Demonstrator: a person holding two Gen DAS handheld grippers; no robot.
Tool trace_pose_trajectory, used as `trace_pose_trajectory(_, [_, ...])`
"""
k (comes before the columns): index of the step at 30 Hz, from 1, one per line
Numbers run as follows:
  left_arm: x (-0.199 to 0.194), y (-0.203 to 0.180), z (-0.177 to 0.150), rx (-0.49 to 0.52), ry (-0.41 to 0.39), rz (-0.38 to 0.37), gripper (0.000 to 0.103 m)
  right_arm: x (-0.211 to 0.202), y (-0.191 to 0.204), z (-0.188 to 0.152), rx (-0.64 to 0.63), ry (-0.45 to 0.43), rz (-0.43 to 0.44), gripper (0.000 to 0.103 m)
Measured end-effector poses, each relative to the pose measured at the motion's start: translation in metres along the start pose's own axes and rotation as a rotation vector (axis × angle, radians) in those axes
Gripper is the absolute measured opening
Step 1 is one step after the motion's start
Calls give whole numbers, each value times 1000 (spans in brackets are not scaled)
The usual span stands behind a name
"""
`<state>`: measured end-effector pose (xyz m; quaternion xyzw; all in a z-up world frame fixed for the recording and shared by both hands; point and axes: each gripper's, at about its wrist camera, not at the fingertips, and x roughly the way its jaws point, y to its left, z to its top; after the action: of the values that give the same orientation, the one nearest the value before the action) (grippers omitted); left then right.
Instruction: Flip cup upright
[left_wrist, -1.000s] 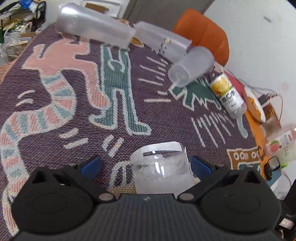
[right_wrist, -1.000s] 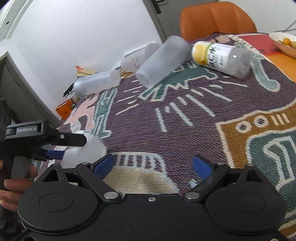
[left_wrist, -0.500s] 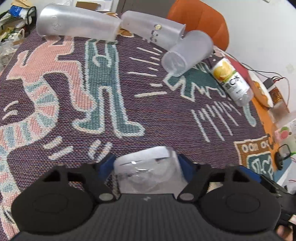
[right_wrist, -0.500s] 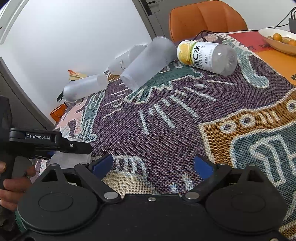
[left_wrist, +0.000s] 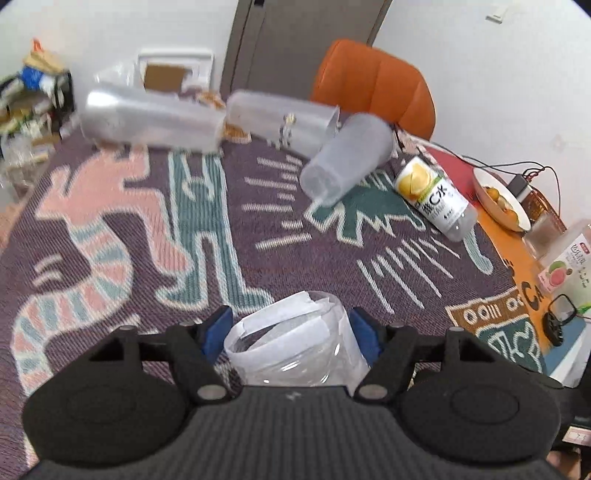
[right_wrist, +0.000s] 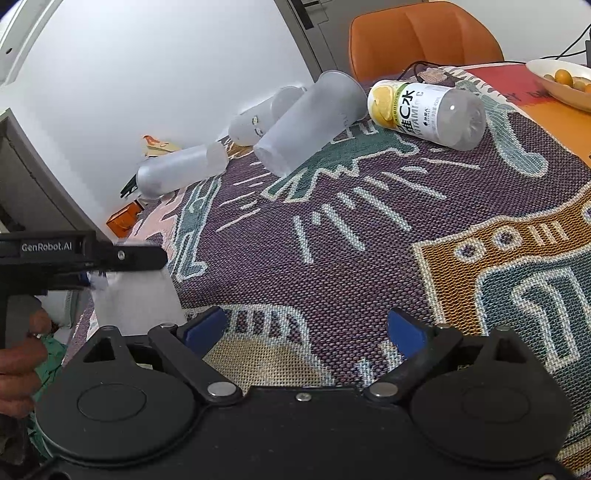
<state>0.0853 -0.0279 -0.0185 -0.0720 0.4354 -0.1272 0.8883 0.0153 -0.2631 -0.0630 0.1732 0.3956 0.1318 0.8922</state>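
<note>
Covering the counter (left_wrist: 122, 221) is a woven purple cloth with pink, teal and cream figures, an orange chair (left_wrist: 373, 85) standing behind its far edge against a white wall and grey door. Clenched on the clear cup (left_wrist: 295, 343), the left tool (left_wrist: 291, 332) holds it at the cloth's near edge, mouth facing up and away. The right tool (right_wrist: 306, 328) hangs released over the cloth; three frosted cups (right_wrist: 310, 122) and a lemon-label bottle (right_wrist: 428, 110) lie on their sides near the chair.
</note>
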Motion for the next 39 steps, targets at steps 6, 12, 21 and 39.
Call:
trace_pose_trajectory(6, [-15,-15,-8,88,-106,84,69,-2,3,-3,-9,0,7,96])
trace_pose_trajectory(12, [-26,-28,-18,152,-217,143,69,-6,3,-3,-10,-5,6,96])
trace_pose_trajectory(21, [-18,-45,-35,249,-383,230,69,-12,4,-9,-21,-3,-1,96])
trace_pose_trajectory(39, [-16,-52,-58,231,-249,170,78,-29,2,-25,-15,-8,24,97])
